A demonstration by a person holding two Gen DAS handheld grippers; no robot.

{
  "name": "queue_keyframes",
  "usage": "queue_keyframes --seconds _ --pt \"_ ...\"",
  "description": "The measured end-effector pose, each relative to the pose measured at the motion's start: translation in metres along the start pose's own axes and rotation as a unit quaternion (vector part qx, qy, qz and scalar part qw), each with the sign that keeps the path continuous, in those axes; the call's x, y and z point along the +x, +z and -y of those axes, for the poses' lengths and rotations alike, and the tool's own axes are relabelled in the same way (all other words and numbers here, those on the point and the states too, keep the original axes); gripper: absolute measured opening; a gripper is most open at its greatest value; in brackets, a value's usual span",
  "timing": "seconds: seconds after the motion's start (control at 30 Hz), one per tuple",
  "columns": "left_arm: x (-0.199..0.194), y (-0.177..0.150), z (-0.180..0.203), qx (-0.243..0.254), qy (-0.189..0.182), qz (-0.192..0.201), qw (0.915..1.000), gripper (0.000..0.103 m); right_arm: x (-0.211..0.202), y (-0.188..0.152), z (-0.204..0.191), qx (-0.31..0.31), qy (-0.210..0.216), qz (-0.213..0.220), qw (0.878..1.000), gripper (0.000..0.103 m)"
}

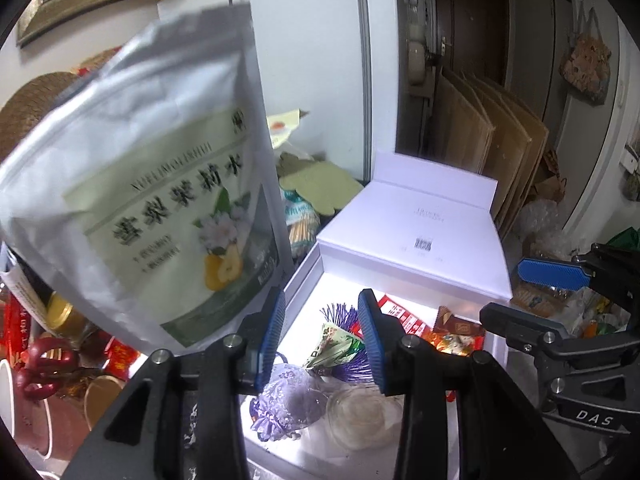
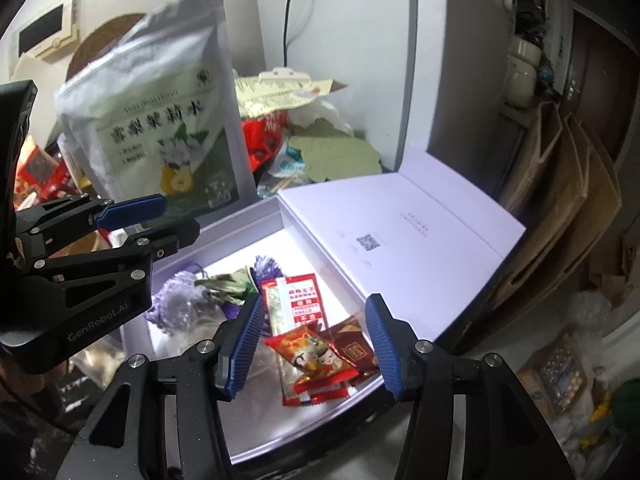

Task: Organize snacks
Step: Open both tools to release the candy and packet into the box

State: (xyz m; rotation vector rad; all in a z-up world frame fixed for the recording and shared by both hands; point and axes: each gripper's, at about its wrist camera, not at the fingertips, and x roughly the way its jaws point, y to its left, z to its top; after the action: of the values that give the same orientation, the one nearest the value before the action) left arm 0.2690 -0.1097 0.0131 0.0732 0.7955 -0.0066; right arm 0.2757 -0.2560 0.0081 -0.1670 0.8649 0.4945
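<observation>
My white box (image 2: 224, 240) lies open with its lid (image 2: 400, 224) folded back, and several snacks are already inside: a red-and-white sachet (image 2: 302, 300), a red cartoon packet (image 2: 316, 354), a dark brown packet (image 2: 354, 350) touching it, a green wrapper (image 1: 338, 346), plus a purple pouch (image 1: 288, 396) and a purple tassel (image 1: 340, 314). So I judge the sorting partly done.

My left hand-held gripper (image 1: 322, 342) hangs over the box with its blue pads apart and nothing between them. My right hand-held gripper (image 2: 316, 346) is spread wider above the packets and also carries nothing.

The big silver pear-and-jasmine pouch (image 1: 160, 184) stands just beside the box's left wall, outside it and close to my left pad; I cannot tell whether it touches. Behind it, more bags and packets (image 2: 280, 120) are piled against the wall. Those, and the red items (image 1: 24, 320) at far left, look like what is left.
</observation>
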Motion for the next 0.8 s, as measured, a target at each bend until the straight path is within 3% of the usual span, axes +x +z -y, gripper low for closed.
queue_keyframes --seconds 0.5,0.67,0.8 --pt "-0.11 0.007 -0.009 -0.002 0.005 0.097 0.9953 0.043 -0.098 0.009 -0.026 -0.003 -0.017 0.093 0.996 0.056" --pt "-0.154 -0.005 -0.012 -0.005 0.018 0.142 0.9897 0.082 -0.13 0.001 -0.045 -0.014 -0.017 0.125 0.992 0.056" --pt "-0.185 -0.019 -0.012 -0.002 0.022 0.166 0.9858 0.082 -0.155 -0.009 -0.061 -0.021 -0.015 0.151 0.988 0.063"
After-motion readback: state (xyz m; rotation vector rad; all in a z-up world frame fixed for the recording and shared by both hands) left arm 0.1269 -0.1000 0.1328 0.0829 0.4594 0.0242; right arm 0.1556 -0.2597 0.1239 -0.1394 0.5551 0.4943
